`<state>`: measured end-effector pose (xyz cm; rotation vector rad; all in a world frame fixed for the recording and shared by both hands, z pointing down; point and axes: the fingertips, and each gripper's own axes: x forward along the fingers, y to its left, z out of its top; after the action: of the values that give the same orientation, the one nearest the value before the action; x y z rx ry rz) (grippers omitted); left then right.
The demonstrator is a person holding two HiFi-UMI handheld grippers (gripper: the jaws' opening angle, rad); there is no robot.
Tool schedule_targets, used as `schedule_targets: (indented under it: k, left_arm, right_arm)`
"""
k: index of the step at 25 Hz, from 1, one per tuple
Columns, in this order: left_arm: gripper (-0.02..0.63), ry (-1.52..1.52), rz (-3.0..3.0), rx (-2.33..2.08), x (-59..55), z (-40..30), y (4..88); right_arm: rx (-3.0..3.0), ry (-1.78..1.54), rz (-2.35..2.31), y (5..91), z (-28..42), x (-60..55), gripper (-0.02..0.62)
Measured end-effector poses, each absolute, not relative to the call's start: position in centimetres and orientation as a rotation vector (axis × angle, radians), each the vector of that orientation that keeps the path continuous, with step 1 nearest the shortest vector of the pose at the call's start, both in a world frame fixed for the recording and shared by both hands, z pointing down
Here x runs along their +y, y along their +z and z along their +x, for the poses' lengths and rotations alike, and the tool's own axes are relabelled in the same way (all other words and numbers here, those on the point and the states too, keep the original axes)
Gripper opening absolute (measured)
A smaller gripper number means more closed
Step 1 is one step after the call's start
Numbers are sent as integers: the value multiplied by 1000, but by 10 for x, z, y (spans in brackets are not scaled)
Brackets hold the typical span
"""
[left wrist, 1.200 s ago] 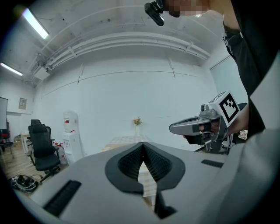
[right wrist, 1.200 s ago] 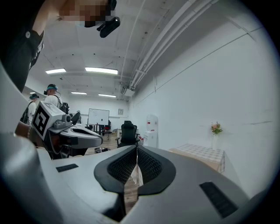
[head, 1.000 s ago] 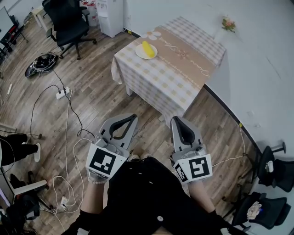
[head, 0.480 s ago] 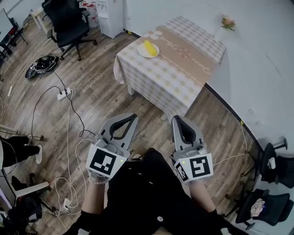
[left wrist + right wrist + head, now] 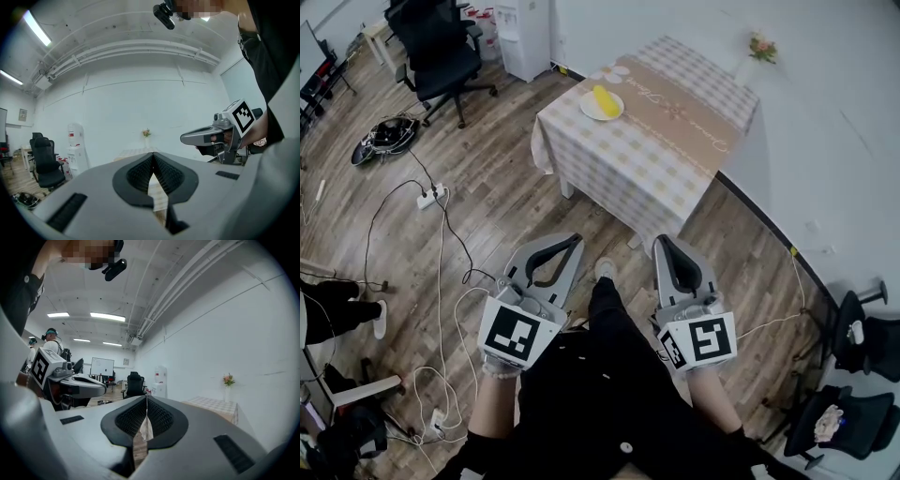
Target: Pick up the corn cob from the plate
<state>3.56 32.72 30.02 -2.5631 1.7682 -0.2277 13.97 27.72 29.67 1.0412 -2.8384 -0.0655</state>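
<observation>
The tabletop (image 5: 675, 141), under a checked cloth (image 5: 609, 173) with a tan runner, is the thing to measure everything from. Both grippers are well apart from it, held on its near side over the wooden floor (image 5: 478, 187) and pointing roughly level towards it. The left gripper (image 5: 570, 240) has its jaws clenched together with nothing between them, and its own view shows the ribbed pads meeting at the tip. The right gripper (image 5: 664, 242) is the same: jaws pressed shut and empty.

The plate (image 5: 613, 112), small and pale, sits near the tabletop's left corner as the head view shows it, close to the edge and just beside the runner. The corn cob (image 5: 601, 97) lies flat on that plate, its long axis running roughly towards the tabletop's edge.

The cob looks light and stiff, a short yellow cylinder. Being round, it would probably roll if nudged from one side. Its kernelled surface should give the ribbed pads some bite, though that detail is too small to confirm here. The safest hold is likely across its middle, with the jaws opened wide and set square to its length. The plate may slide on the cloth under a sideways push.
</observation>
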Motion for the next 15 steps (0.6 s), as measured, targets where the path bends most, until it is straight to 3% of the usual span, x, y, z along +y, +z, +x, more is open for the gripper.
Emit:
schedule_targets:
  k: [15]
  left_arm:
    - [14, -220, -2537, 1816, 286, 21, 299]
  right_arm:
    - [-2859, -105, 984, 293, 119, 230, 43]
